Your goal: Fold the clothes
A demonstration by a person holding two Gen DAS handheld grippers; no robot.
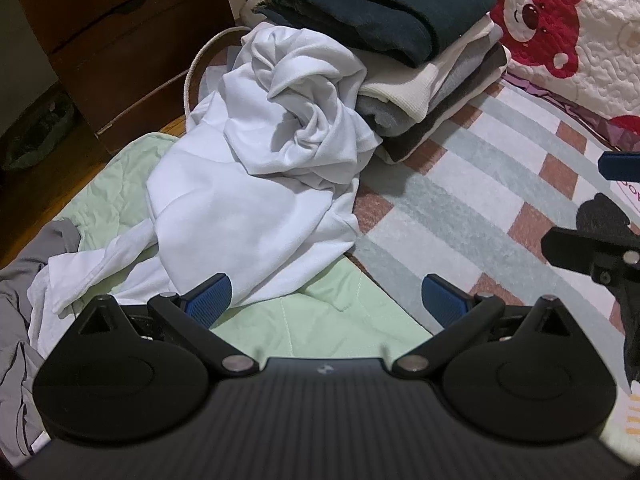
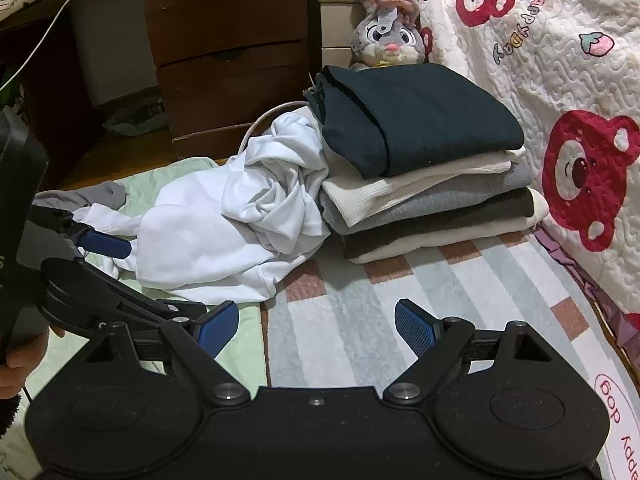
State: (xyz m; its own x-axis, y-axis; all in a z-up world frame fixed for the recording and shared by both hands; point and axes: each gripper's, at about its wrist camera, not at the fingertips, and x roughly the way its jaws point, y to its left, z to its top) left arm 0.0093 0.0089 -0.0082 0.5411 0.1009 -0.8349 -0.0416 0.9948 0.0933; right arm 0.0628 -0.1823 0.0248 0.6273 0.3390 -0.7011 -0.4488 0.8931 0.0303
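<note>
While unfolded, shirt (image 1: 256, 168) beyond claw (image 1: 326, 304)

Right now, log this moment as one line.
left gripper open, empty | right gripper open, empty | white garment crumpled, unfolded | stack folded beside it

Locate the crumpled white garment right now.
In both views the white garment lies unfolded on the bed, left of and against the folded stack, spilling over the green sheet ahead of the open left tool.
</note>
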